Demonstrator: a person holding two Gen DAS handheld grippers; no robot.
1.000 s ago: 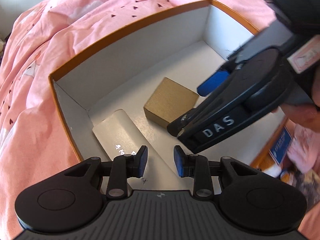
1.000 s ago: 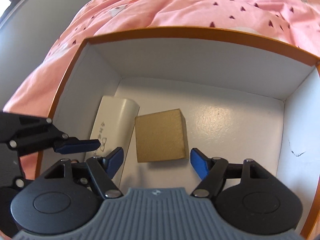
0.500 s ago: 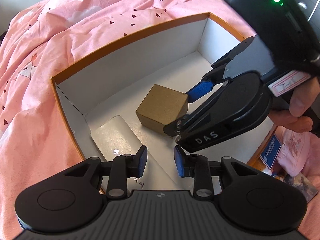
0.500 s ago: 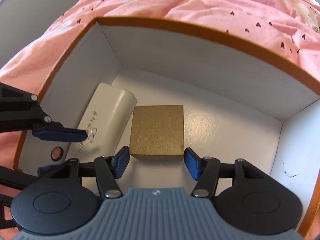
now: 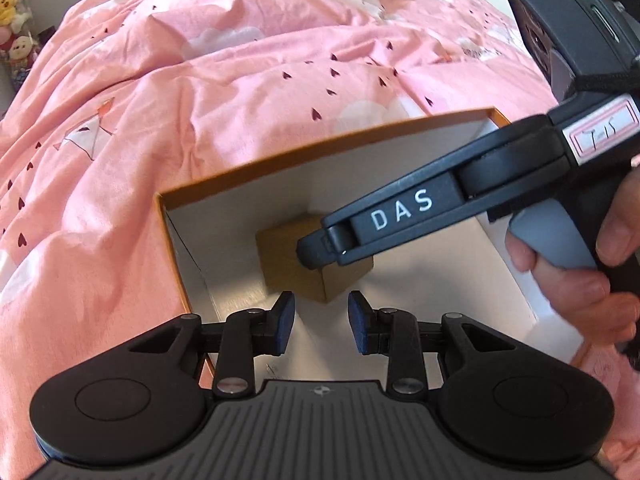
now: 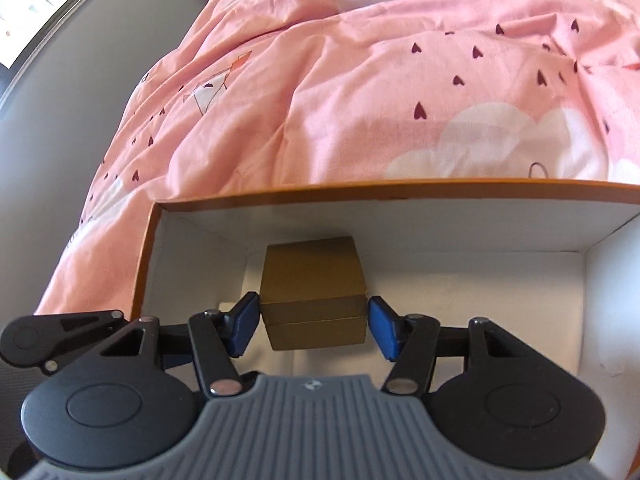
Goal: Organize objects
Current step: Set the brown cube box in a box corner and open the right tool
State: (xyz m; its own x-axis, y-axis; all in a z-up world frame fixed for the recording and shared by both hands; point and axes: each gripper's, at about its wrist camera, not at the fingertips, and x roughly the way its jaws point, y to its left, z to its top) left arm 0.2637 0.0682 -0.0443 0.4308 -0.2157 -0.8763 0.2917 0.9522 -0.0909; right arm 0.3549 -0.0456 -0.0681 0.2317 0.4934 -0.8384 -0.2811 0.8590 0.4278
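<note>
Brown box (image 6: 314, 280) sits inside orange-rimmed carton (image 6: 360, 190) on bed, squarely between right gripper (image 6: 314, 322) pads, both pads touching its sides, seam level with them. Left gripper (image 5: 318, 322) part-open, empty, just beside carton's near-left corner. Right nearer; lift looks straight up.

A home bedroom: a bed under a pink heart-print duvet (image 5: 248, 92), with plush toys (image 5: 14, 4) at ten o'clock
</note>
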